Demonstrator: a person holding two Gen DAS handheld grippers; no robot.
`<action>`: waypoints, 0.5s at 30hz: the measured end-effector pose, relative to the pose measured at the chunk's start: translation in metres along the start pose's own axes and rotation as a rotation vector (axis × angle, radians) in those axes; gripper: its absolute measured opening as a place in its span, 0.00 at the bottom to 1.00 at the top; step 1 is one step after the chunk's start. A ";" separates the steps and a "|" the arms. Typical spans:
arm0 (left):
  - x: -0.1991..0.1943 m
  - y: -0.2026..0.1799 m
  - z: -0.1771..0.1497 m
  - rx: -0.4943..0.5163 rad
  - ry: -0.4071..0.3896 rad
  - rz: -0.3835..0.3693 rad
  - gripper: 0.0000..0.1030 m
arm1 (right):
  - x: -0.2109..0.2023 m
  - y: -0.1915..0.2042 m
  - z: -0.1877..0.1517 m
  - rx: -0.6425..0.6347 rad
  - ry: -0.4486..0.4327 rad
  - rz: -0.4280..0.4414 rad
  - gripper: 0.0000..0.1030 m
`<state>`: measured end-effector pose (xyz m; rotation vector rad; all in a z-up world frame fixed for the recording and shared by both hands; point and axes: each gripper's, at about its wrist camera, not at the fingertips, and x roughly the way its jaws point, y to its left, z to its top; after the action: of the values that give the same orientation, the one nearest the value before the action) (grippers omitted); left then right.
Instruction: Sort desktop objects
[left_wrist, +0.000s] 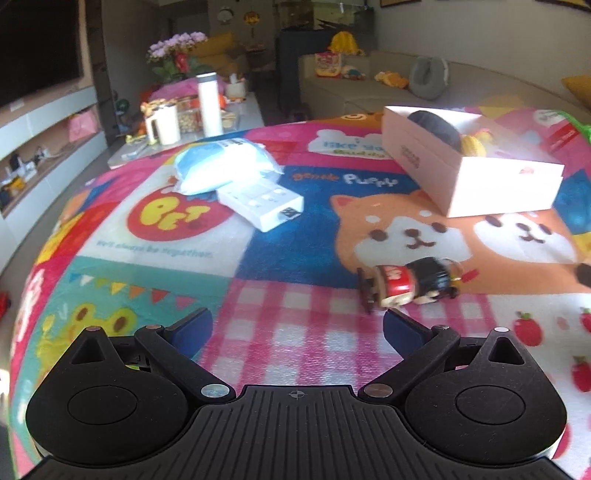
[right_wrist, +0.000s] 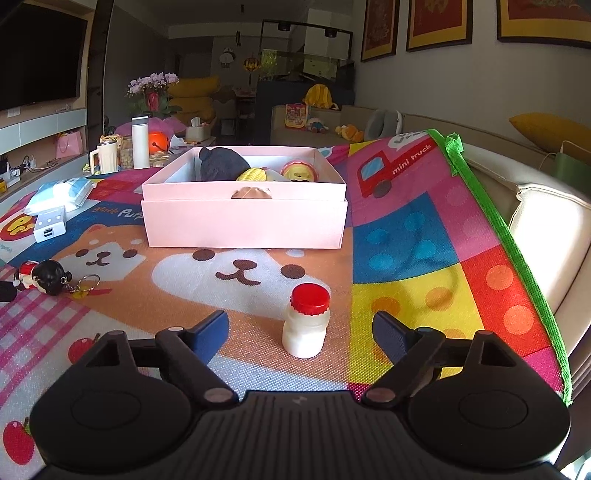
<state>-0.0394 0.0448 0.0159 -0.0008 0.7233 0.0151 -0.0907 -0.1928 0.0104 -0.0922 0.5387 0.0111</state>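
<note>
A small white bottle with a red cap (right_wrist: 306, 325) stands upright on the mat, between the blue pads of my right gripper (right_wrist: 300, 334), which is open and not touching it. My left gripper (left_wrist: 297, 328) is open with nothing between its fingers. Just beyond its right finger lies a doll keychain (left_wrist: 410, 282) on its side; the same doll keychain (right_wrist: 42, 277) shows at the left of the right wrist view. The pink box (right_wrist: 243, 218) sits on the mat and holds a dark round object, a yellow corn toy and other small items.
A white power strip (left_wrist: 260, 202) and a blue-white packet (left_wrist: 221, 166) lie at the far left of the colourful mat (left_wrist: 295, 229). The pink box (left_wrist: 469, 173) is at the far right. The mat's green edge (right_wrist: 517, 243) runs along a sofa. A low table behind holds cups.
</note>
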 end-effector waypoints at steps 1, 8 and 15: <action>-0.002 -0.004 0.000 -0.004 -0.001 -0.035 0.99 | 0.000 0.000 0.000 0.000 0.000 0.000 0.84; 0.000 -0.052 0.002 0.031 -0.006 -0.119 0.99 | -0.001 -0.001 -0.001 0.006 -0.005 -0.002 0.84; 0.003 -0.058 -0.001 0.122 -0.012 -0.063 0.99 | -0.002 -0.002 -0.001 0.013 -0.012 0.001 0.84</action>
<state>-0.0370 -0.0131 0.0128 0.0925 0.7108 -0.0894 -0.0927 -0.1948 0.0102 -0.0797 0.5268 0.0089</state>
